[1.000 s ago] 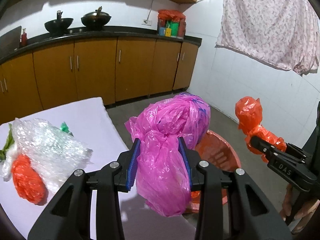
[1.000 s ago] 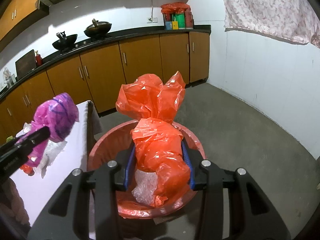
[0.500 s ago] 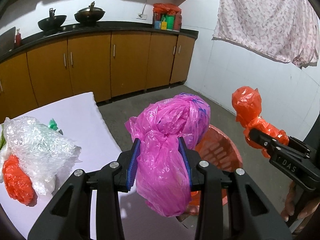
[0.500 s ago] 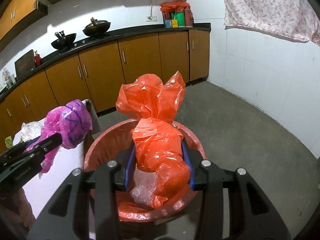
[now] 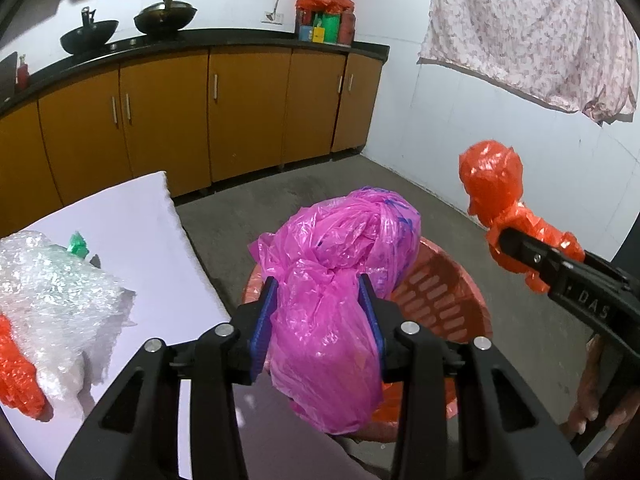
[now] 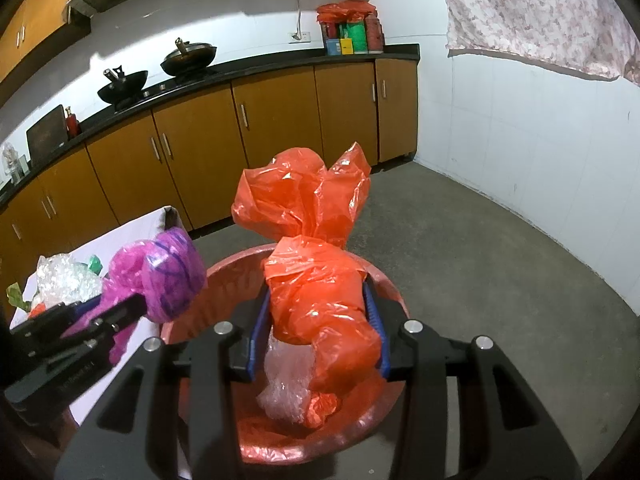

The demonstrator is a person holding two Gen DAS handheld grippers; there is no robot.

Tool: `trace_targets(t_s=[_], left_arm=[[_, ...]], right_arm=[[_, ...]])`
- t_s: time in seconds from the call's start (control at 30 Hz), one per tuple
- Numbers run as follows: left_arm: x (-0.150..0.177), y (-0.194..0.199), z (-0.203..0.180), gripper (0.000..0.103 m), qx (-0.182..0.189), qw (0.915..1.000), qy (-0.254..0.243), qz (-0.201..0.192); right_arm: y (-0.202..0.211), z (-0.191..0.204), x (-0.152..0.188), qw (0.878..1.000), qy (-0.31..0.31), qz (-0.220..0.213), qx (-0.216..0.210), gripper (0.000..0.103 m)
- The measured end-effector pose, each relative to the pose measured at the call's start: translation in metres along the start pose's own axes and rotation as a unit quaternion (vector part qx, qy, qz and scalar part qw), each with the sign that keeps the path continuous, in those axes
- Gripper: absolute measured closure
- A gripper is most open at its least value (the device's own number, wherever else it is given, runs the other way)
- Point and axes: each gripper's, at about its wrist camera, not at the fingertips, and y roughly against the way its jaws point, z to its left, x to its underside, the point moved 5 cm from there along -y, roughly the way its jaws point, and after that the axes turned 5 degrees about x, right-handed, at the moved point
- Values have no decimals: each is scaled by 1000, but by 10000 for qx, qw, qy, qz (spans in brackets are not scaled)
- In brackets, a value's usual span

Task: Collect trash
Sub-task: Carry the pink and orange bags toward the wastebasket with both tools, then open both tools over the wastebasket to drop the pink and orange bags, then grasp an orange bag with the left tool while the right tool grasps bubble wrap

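Left wrist view alone showing orange scrap point(image 5: 18, 376) beside bubble wrap point(image 5: 56, 304) on white table point(image 5: 132, 216). Right wrist view alone showing bubble wrap point(image 6: 286, 384) inside red basket point(image 6: 224, 276). Left gripper point(image 5: 320, 328) opening, pads still pressing pink bag point(image 5: 332, 304) over basket rim. Right gripper point(image 6: 316, 332) opening, still pinching orange bag point(image 6: 316, 280) above basket. Reading "DAS" on right gripper body; other lettering too blurred.

A magenta bag point(image 5: 328, 320), an orange bag point(image 6: 320, 292), a red basket point(image 6: 384, 408), and a pink-flowered white cloth point(image 5: 532, 28).
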Motion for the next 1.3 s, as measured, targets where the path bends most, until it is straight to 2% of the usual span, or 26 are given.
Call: trace_targets(t_s=[0.07, 0.17, 0.23, 0.4, 0.7, 0.97, 1.3], left_arm=[[1, -5, 0, 54, 10, 10000, -6, 46], [4, -10, 1, 43, 26, 9999, 15, 106], [6, -12, 2, 39, 22, 9999, 25, 134], [8, -10, 10, 38, -37, 9998, 122, 157], [8, 11, 33, 35, -228, 9990, 371, -57], [13, 35, 48, 33, -428, 9978, 462, -225], [26, 80, 90, 31, -936, 9918, 708, -506]], right_arm=[[-3, 0, 1, 10000, -24, -12, -5, 57], [-7, 0, 3, 10000, -64, 20, -57, 48], [-8, 0, 5, 9999, -96, 31, -83, 43], [-8, -3, 6, 9999, -134, 52, -47, 40], [-3, 0, 1, 9999, -114, -25, -37, 39], [5, 19, 2, 9998, 26, -76, -189, 39], [17, 61, 5, 9982, 293, -95, -518, 39]])
